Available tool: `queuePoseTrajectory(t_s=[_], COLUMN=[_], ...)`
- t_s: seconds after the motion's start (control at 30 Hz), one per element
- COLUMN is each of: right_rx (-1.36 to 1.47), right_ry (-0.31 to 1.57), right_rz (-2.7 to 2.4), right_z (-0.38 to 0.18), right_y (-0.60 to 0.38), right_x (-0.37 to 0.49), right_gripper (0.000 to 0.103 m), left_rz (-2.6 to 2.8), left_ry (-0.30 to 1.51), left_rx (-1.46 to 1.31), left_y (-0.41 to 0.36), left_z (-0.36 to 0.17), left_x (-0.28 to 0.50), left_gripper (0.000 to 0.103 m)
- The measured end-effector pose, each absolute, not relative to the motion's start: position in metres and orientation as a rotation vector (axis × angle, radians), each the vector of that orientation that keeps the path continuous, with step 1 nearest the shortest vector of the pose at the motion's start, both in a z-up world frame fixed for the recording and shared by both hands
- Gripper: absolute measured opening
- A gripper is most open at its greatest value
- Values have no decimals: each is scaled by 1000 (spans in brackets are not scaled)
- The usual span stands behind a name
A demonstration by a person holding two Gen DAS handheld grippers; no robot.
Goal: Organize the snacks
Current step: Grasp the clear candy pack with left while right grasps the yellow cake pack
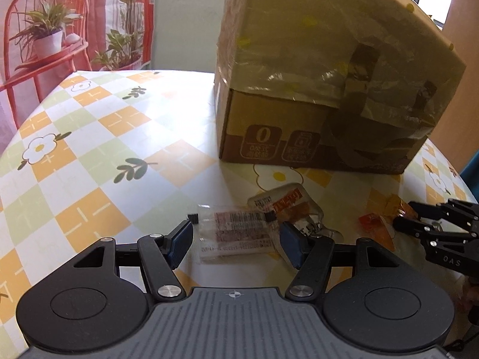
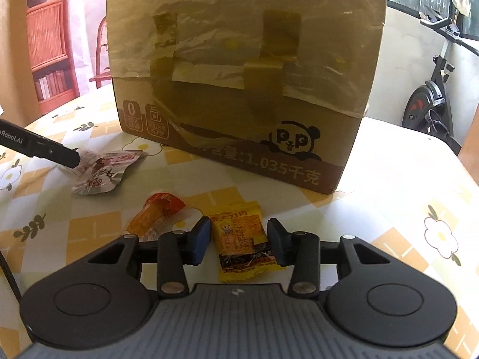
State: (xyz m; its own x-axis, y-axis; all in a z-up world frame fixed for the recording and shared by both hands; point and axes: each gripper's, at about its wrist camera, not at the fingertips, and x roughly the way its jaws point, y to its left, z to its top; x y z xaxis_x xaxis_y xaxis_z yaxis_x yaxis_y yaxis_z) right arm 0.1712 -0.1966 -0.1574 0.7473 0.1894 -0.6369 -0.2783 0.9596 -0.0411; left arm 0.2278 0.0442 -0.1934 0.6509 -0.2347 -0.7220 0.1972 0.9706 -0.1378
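In the left wrist view my left gripper is open, its pads either side of a clear snack packet with a barcode label lying on the table. A second clear packet with red print lies just behind it. In the right wrist view my right gripper is open around a yellow snack packet flat on the table. An orange-red packet lies to its left, and a crumpled silver-red packet lies farther left, touched by the left gripper's finger. The right gripper shows at the right of the left wrist view.
A large taped cardboard box stands on the flowered checked tablecloth just behind the snacks. An orange chair with potted plants is beyond the table's far left edge. An exercise bike stands to the right.
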Motion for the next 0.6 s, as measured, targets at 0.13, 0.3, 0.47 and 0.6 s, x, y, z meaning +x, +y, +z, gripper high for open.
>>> queuePoseTrajectory(t_s=[0.13, 0.3, 0.47, 0.6], right_rx=[-133, -134, -133, -132], right_ry=[681, 681, 681, 681], right_rz=[257, 257, 258, 259], right_z=[-157, -157, -157, -157], right_y=[-198, -197, -197, -198], right_x=[171, 171, 171, 170], right_gripper=[44, 44, 44, 44], left_rz=[-226, -255, -288, -310], left_ry=[811, 832, 849, 852], left_rx=[-63, -111, -129, -107], left_y=[50, 51, 47, 46], left_z=[-194, -195, -202, -205], left_x=[237, 261, 278, 277], left_gripper=[67, 67, 66, 65])
